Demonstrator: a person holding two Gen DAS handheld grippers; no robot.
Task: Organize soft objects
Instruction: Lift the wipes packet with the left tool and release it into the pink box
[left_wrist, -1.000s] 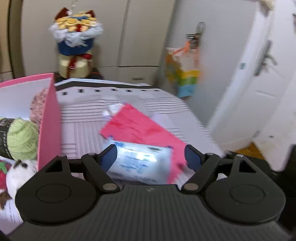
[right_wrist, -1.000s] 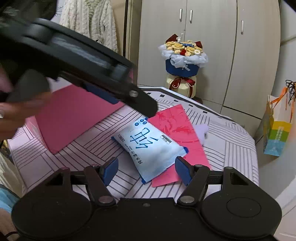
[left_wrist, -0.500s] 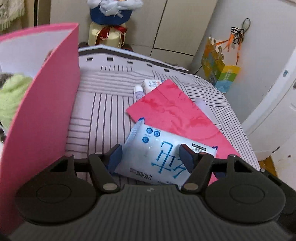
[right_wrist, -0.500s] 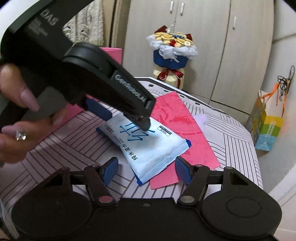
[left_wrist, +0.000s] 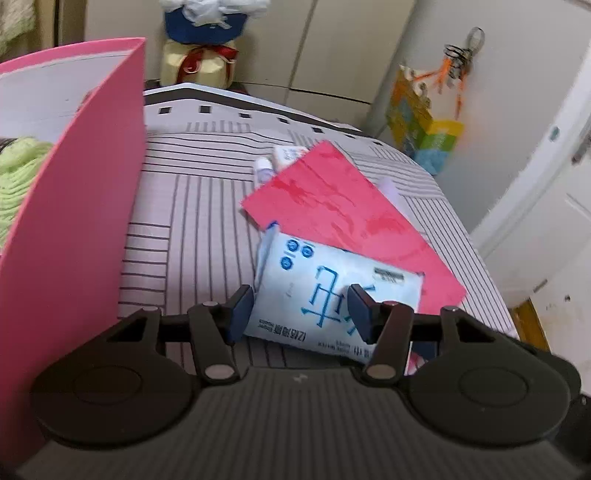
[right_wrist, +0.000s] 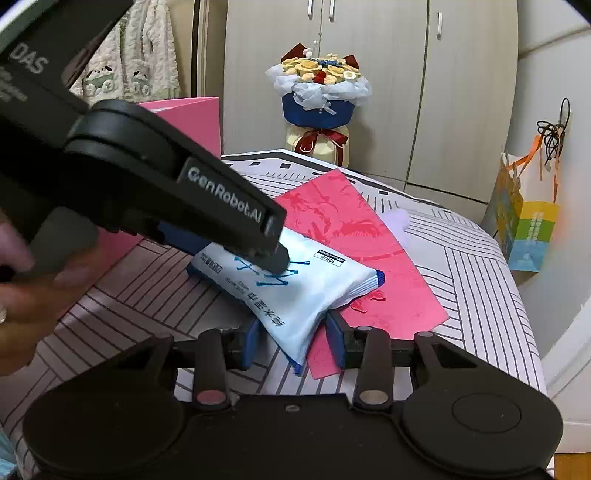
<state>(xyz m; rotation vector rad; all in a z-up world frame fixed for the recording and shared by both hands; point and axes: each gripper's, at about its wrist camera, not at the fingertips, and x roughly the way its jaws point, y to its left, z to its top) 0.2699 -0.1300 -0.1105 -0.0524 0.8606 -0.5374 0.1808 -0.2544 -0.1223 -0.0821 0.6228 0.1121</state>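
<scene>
Now tissue pack (left_wrist: 332, 291) between left gripper (left_wrist: 301, 314) fingers, touching right gripper (right_wrist: 291, 341)

On the side of my left gripper (right_wrist: 273, 254), seen from the right wrist camera, I read "GenRobot.AI" in pale letters along the finger arm, and "DAS" higher up on the body; smaller lines beneath it are too blurred for me. The tissue pack (right_wrist: 295, 291) carries large blue Chinese characters and rows of smaller print, but I cannot make them out with confidence. Its small white barcode label has text too fine to read.
</scene>
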